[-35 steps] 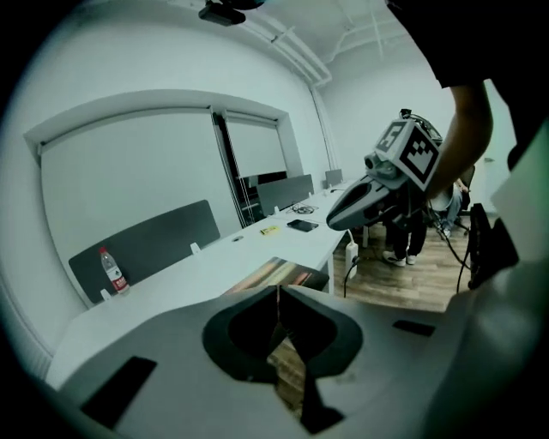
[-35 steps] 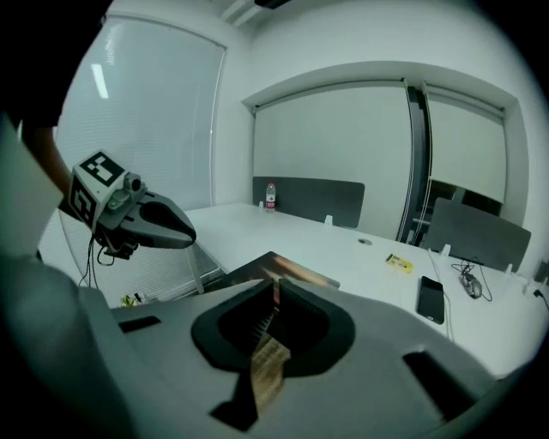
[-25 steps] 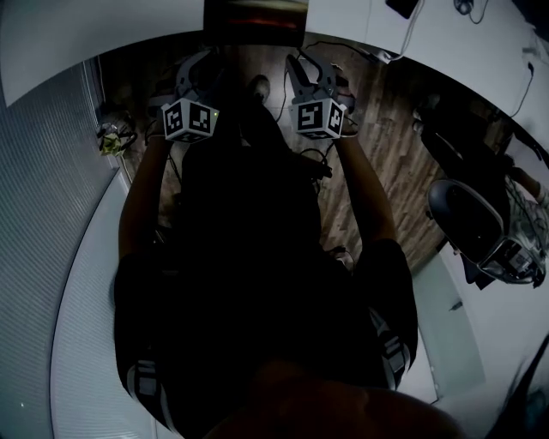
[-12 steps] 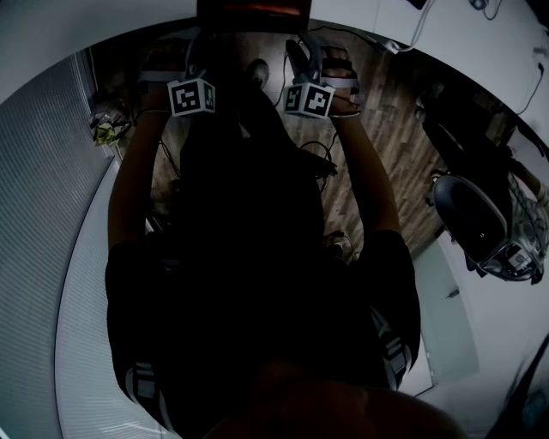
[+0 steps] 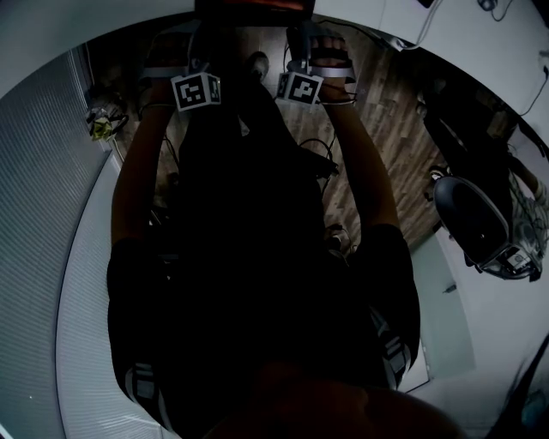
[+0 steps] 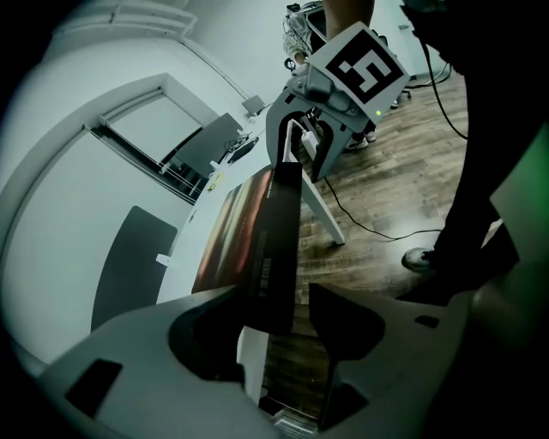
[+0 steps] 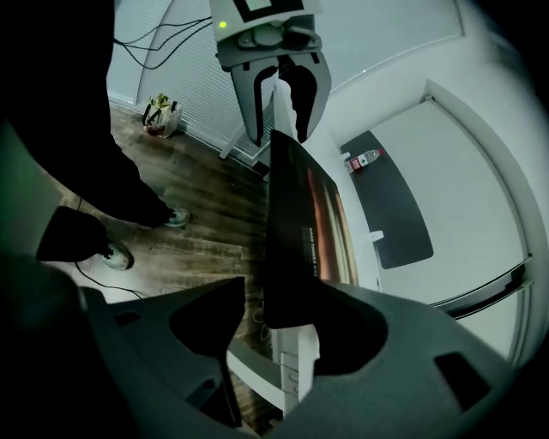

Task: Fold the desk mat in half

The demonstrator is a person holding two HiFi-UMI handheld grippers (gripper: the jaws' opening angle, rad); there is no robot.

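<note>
The desk mat [image 6: 257,231] is dark with a reddish-brown face. It lies along the near edge of the white desk [image 6: 103,214], and only a strip of the mat [image 5: 249,7] shows in the head view. My left gripper [image 6: 279,309] has just been opening. The mat's corner sits loosely between its jaws, beside the left finger [image 6: 206,326]. My right gripper [image 7: 283,296] has also just been opening. The opposite corner of the mat [image 7: 296,240] sits between its jaws, next to the right finger [image 7: 360,326]. Each gripper faces the other along the mat's edge.
A dark grey pad [image 7: 390,206] and a small bottle [image 7: 364,159] lie on the desk. A bag [image 5: 101,124] stands on the wooden floor [image 5: 386,146], with cables [image 6: 377,227] and a white desk leg [image 6: 322,206] nearby. An office chair [image 5: 472,223] stands at the right.
Both grippers have moved toward the top of the head view, onto the desk edge. Their marker cubes have rolled and drawn closer together.
</note>
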